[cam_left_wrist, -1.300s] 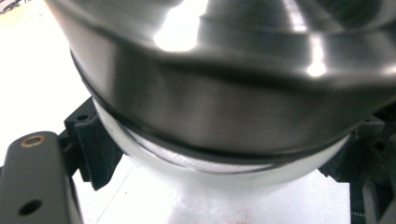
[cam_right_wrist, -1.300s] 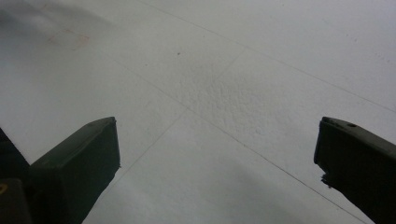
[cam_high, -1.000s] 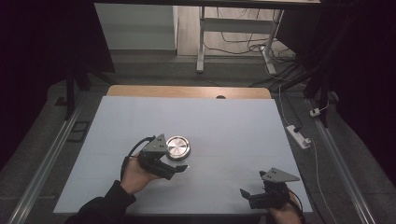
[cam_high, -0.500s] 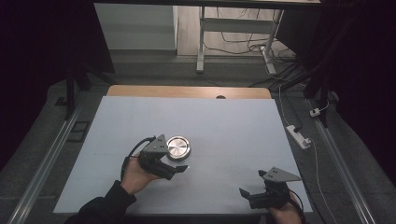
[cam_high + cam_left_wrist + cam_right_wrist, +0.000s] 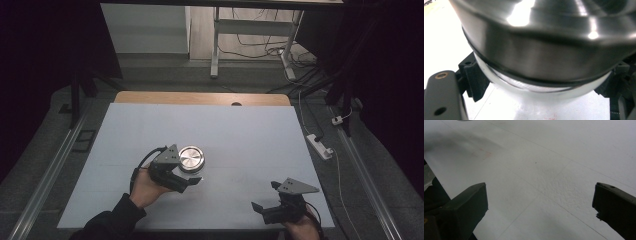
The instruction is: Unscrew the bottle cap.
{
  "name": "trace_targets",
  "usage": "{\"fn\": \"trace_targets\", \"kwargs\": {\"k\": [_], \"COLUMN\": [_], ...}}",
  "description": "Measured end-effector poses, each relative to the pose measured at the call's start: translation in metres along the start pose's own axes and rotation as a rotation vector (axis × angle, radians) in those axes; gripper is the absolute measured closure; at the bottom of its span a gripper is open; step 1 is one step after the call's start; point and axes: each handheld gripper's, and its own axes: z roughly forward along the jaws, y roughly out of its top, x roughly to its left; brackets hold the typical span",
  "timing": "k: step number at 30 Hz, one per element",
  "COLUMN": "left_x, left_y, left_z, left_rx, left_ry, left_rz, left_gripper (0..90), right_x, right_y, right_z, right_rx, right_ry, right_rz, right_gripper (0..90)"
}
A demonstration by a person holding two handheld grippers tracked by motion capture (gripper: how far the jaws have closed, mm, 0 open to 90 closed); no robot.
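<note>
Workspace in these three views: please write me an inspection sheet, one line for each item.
Surface: white sheet covers the table; a wooden strip is bare at the far edge.
Job's things: one round metal container, seen with a white lower part in the left gripper view.
Clutter: nothing seen on the sheet.
Grippers: left gripper around the container's base, jaws on both sides; right gripper open, jaws wide apart, nothing between.
Cables: black cable loops from the left gripper; loose cables on the floor beyond.
Surroundings: power strip on the floor at the right; metal stand legs behind.
</note>
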Motion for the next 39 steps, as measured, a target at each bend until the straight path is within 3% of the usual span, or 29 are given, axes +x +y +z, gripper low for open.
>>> {"fn": "trace_targets", "kwargs": {"k": [10,23,35,39], "left_x": [0.001,0.002,0.001,0.0], "left_y": [-0.001,-0.001,-0.001,-0.001], "left_z": [0.001,0.002,0.003,0.003], "left_rx": [-0.003,-0.008,-0.007,-0.006], "left_ry": [-0.003,-0.01,-0.013,-0.019], "left_rz": [-0.006,-0.015,-0.012,-0.014], "left_gripper": [15.5,15.5,15.5,15.5], "right_x": [0.005,0.014,0.027,0.031], "right_y": [0.004,0.018,0.041,0.05], "right_z": [0.003,0.009,0.023,0.027], "right_rx": [-0.02,-0.077,-0.091,-0.103], "right_ry": [0.017,0.051,0.156,0.162], "right_rz": [-0.005,-0.05,-0.072,-0.082], "right_gripper": [0.0,0.0,0.0,0.0]}}
